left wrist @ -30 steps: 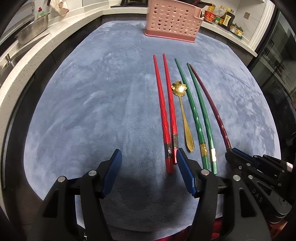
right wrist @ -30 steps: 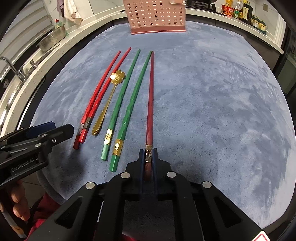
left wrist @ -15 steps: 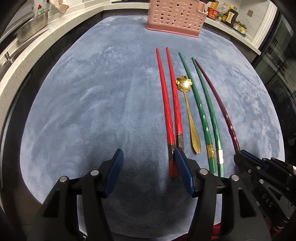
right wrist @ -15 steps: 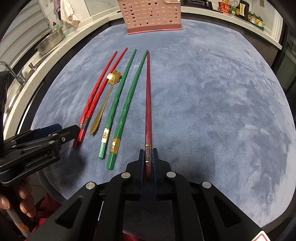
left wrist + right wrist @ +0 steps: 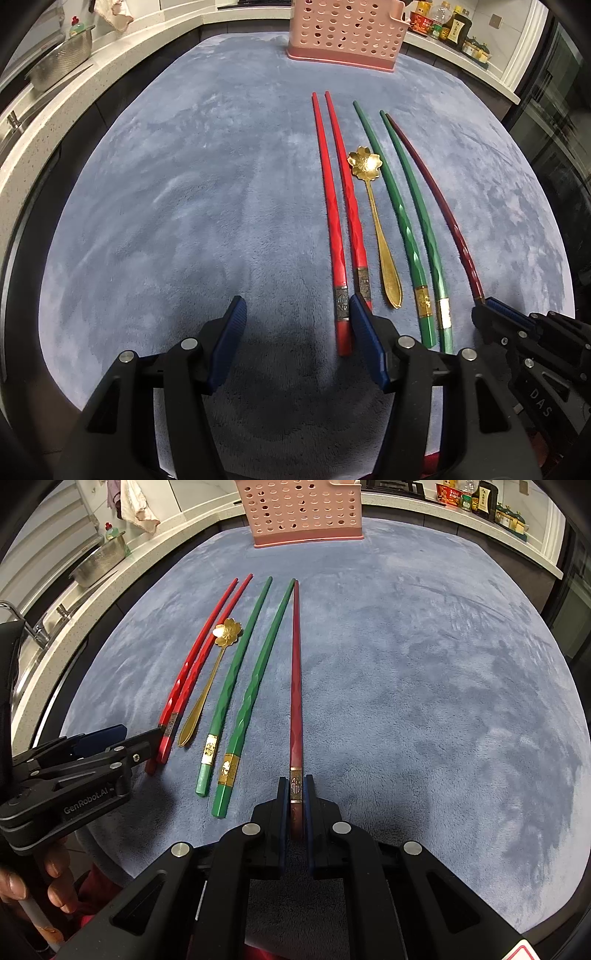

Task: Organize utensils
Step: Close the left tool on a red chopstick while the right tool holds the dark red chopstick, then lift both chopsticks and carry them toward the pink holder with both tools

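Note:
Two red chopsticks (image 5: 334,206) (image 5: 192,672), a gold flower spoon (image 5: 373,206) (image 5: 218,653) and two green chopsticks (image 5: 406,229) (image 5: 240,686) lie side by side on the blue-grey mat (image 5: 184,206). My right gripper (image 5: 296,786) is shut on the near end of a dark red chopstick (image 5: 296,672) (image 5: 443,206), which lies just right of the green pair. My left gripper (image 5: 295,314) is open and empty, just above the mat, its right finger (image 5: 364,325) beside the red chopsticks' near ends.
A pink perforated basket (image 5: 347,33) (image 5: 303,513) stands at the mat's far edge. A white counter with a steel colander (image 5: 59,62) runs along the left. Bottles (image 5: 447,26) stand at the back right.
Both grippers and the held dark red chopstick have barely shifted; the views drifted slightly. The left gripper stays open, the right stays shut.

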Demonstrator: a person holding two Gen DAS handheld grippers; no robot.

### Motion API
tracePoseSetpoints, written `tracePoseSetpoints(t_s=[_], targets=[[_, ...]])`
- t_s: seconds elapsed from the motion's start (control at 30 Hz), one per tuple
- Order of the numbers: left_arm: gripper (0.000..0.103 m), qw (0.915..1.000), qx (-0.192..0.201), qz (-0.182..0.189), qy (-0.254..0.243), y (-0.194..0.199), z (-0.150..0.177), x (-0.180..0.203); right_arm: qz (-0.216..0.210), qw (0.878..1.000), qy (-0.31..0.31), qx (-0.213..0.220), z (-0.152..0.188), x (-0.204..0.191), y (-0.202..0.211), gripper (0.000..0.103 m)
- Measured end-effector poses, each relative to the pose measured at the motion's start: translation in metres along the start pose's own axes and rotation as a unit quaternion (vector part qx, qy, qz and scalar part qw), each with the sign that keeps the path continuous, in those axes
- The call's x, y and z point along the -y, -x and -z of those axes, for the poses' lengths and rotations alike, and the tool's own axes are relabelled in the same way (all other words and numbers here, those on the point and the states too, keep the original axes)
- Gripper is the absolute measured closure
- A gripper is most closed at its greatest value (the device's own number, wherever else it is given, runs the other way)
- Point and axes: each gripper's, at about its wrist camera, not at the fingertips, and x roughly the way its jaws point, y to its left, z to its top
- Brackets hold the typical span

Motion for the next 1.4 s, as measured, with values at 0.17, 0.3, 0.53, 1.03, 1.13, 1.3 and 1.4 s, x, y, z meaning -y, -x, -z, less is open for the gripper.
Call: tracePoseSetpoints(t_s=[0.17,0.3,0.53,1.03,1.13,1.3,1.4], targets=[[0.063,0.9999,0.006,-0.007,0.005,0.001,0.001,-0.004,0.000,1.000,0.000,0.000,0.000,0.000,0.000,0.096],[0.074,0.9999,0.008,-0.008,0.010,0.003,0.002,-0.007,0.000,1.000,0.000,0.000,0.000,0.001,0.000,0.096],[0.091,0.9998,0.011,-0.005,0.014,0.004,0.001,-0.011,-0.001,1.000,-0.003,0.001,0.000,0.002,0.000,0.096],[0.095,0.9997,0.019,-0.002,0.018,0.015,-0.001,-0.012,0.003,1.000,-0.012,0.018,-0.003,0.008,0.013,0.096],[0.095,0.9995,0.026,-0.004,0.015,0.022,-0.003,-0.011,0.002,1.000,-0.015,0.027,-0.006,0.009,0.020,0.096],[0.095,0.9990,0.043,-0.001,0.015,0.038,-0.009,-0.012,0.000,0.999,-0.021,0.049,-0.014,0.012,0.037,0.096],[0.095,0.9983,0.055,0.003,0.018,0.050,-0.016,-0.013,-0.002,0.998,-0.027,0.065,-0.022,0.014,0.050,0.096]])
